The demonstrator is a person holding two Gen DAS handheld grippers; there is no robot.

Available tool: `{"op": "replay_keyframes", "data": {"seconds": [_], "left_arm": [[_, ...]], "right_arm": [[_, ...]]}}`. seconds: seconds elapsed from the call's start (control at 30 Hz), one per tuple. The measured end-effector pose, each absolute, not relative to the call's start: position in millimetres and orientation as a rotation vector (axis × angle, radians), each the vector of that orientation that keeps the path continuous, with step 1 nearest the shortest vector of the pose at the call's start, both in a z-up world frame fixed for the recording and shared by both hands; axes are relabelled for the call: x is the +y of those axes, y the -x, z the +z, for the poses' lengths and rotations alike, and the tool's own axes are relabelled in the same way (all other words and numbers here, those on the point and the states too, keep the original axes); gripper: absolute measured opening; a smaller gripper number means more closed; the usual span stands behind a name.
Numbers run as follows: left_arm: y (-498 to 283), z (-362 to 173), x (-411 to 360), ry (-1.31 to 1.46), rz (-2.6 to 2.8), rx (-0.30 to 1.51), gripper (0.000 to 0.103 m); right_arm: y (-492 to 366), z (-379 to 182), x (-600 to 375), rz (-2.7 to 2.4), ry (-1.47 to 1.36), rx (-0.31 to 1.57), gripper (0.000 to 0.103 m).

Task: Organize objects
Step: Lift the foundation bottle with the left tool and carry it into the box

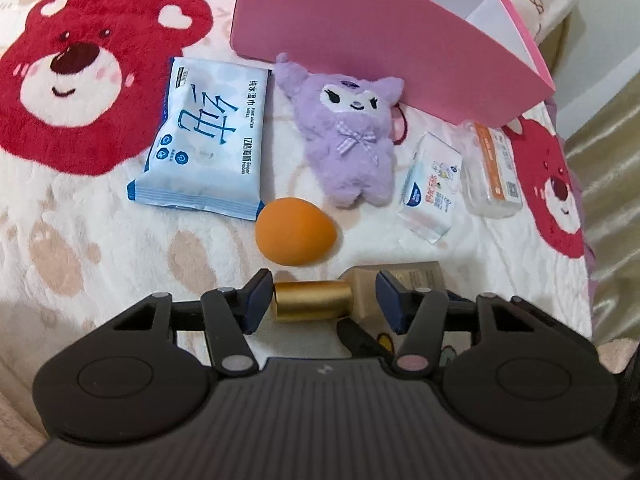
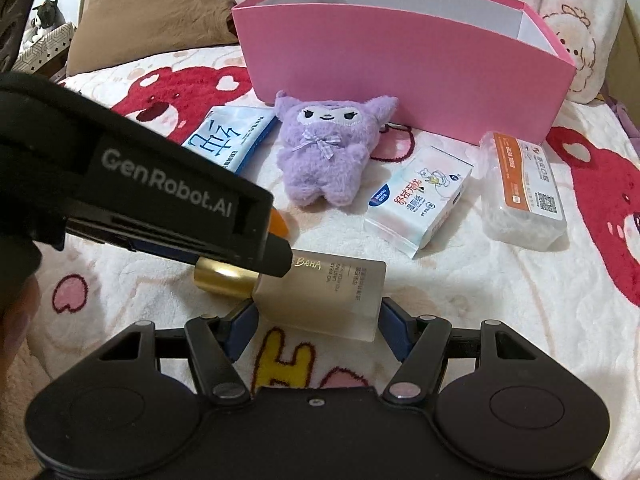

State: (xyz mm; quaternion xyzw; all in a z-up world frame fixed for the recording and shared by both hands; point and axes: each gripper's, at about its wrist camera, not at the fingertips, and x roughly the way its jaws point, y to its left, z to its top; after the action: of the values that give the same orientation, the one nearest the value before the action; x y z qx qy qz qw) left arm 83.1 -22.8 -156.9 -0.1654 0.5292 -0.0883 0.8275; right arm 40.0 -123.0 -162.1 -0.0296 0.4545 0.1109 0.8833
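Observation:
A frosted foundation bottle (image 2: 332, 300) with a gold cap (image 1: 312, 300) lies on the blanket. My left gripper (image 1: 320, 300) is open, its fingers on either side of the gold cap and part of the bottle, with a gap on the right. My right gripper (image 2: 316, 320) is open, its blue pads flanking the bottle's body. The left gripper (image 2: 276, 258) shows in the right wrist view over the cap. Behind lie an orange sponge egg (image 1: 295, 232), a purple plush (image 1: 346, 136), a blue wet-wipe pack (image 1: 208, 140), a small tissue pack (image 1: 434, 184) and a clear box (image 1: 494, 168).
An open pink box (image 2: 400, 76) stands at the back on the white blanket with red bear prints (image 1: 68, 88). A brown cushion (image 2: 152, 12) and a pillow (image 2: 576, 52) lie behind it. The bed's right edge (image 1: 588, 200) drops to gold fabric.

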Motion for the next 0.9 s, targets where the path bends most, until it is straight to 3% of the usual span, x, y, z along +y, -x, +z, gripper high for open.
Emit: {"op": "replay_keyframes", "data": {"seconds": [0.5,0.9], "left_arm": [[-55.2,-107.1,-20.1,0.295,-0.264,0.988,0.053],[-98.4,15.2,-17.5,0.138,-0.335,0.799,0.053]], "right_arm": [[-19.7,-118.4,-124.9,0.232,0.073,0.815,0.070],[-70.2,-14.5,-139.9,0.263,0.064,0.622,0.070]]}}
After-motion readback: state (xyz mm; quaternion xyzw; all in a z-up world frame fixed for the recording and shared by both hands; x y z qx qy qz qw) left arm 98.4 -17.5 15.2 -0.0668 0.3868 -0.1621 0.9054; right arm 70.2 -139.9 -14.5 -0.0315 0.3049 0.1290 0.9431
